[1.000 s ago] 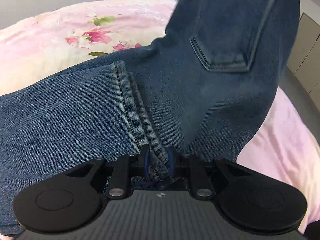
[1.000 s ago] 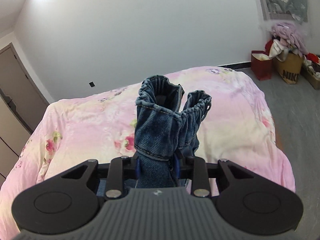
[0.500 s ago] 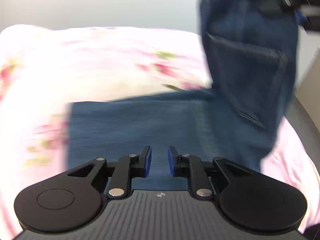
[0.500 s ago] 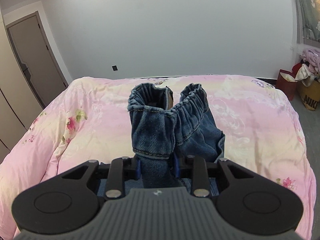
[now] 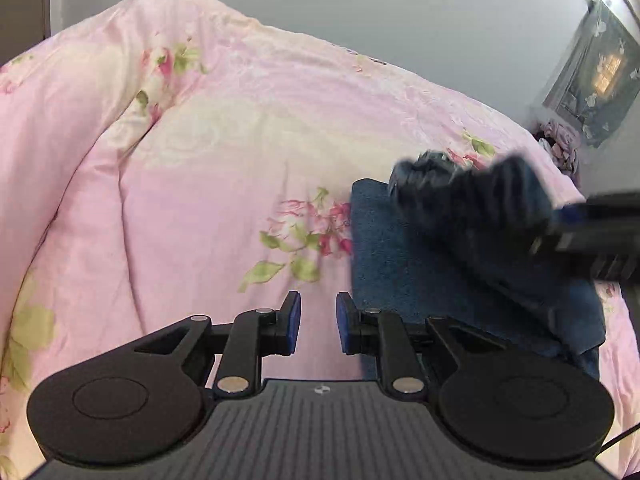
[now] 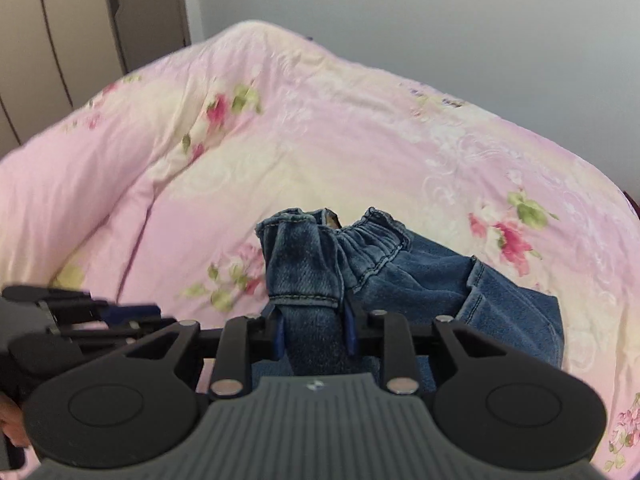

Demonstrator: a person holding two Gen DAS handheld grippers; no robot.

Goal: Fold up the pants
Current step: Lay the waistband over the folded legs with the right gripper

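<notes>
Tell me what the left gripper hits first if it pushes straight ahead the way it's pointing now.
Most likely the pink floral bedspread. The left gripper is open and empty, aimed at bare quilt; the jeans lie just to the right of that line, held by the right gripper. Depth is uncertain through the fisheye.

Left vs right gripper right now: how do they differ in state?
The left gripper is open with nothing between its blue pads; the right gripper is shut on the jeans, bunched waistband standing above it. The left points at bare pink quilt beside the denim; the right sits over it. Both are black with blue pads.
</notes>
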